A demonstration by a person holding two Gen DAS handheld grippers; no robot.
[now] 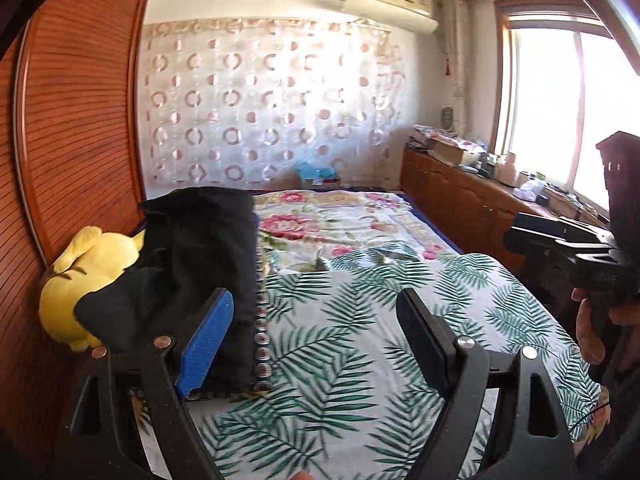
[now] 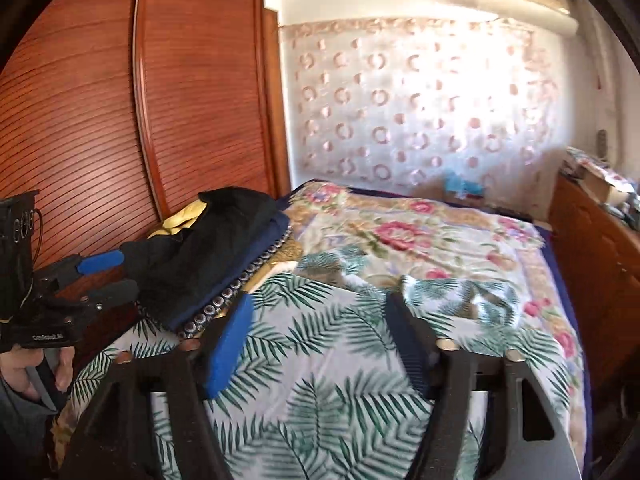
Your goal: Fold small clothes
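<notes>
I see a bed (image 1: pixel 472 240) ahead of both tools. A palm-leaf sheet (image 1: pixel 360 320) covers its near part, directly under my tools; a floral blanket (image 1: pixel 320 220) covers the far part. A stack of dark clothes (image 1: pixel 208 264) lies on the bed ahead-left of my left tool, with a bead-patterned trim (image 1: pixel 262 336) along its right edge. A yellow plush toy (image 1: pixel 76 276) rests just left of the stack, touching it.

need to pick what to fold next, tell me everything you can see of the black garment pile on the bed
The black fabric garment pile is soft, matte and rumpled, heaped unfolded at the bed's left edge beside the wooden wardrobe. It lies over a dark blue cloth with a circle-patterned trim and against a yellow plush toy. The left gripper, open, is at the pile's near end.
</notes>
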